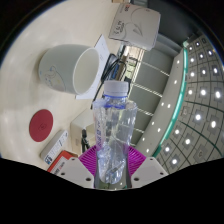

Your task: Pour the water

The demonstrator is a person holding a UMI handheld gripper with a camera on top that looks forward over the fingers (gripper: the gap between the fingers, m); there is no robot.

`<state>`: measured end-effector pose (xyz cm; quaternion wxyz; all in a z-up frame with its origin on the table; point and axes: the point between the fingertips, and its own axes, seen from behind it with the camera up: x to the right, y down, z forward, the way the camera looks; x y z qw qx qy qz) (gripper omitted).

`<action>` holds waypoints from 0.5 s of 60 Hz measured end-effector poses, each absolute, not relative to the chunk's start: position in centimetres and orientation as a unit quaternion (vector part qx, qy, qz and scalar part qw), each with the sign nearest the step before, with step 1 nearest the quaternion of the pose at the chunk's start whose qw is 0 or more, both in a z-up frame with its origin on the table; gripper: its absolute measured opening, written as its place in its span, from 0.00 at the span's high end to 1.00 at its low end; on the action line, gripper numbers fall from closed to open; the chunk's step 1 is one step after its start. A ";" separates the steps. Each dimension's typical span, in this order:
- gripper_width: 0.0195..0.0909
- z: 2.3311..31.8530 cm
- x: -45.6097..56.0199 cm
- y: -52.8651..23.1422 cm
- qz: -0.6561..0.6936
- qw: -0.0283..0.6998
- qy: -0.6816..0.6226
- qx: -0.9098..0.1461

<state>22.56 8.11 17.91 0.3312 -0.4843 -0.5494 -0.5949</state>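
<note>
Landmark: the water bottle (114,140), a clear plastic bottle with a pale cap, standing up between the fingers of the gripper (112,172).

Left of the bottle: a red round disc (45,124) lies on the white table (30,95). Above and left of the bottle, a white cup (72,68) lies tilted, its open mouth facing the bottle's cap. A small box (57,148) with printed faces sits near the bottle's lower left.

Centre: the claw is clenched on the bottle's lower body. Both magenta pads (91,160) press against its sides, with no gap visible.

Beyond the bottle: a white boxy device (137,27) with cables.

Right of the bottle: a curved perforated metal panel (195,100) with a green edge.
</note>
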 end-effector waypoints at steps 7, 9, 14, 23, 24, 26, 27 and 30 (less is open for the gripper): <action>0.76 18.3 22.9 9.1 -0.622 0.308 -0.563 -0.448; 0.76 18.3 22.9 9.3 -0.625 0.305 -0.567 -0.442; 0.76 18.4 22.9 9.5 -0.628 0.302 -0.574 -0.430; 0.76 18.9 22.6 9.4 -0.624 0.310 -0.574 -0.430; 0.76 19.0 22.6 9.4 -0.623 0.313 -0.572 -0.433; 0.76 19.3 22.7 9.3 -0.619 0.320 -0.566 -0.441; 0.76 19.5 22.7 9.2 -0.613 0.324 -0.563 -0.449; 0.76 19.7 22.5 9.0 -0.592 0.348 -0.550 -0.475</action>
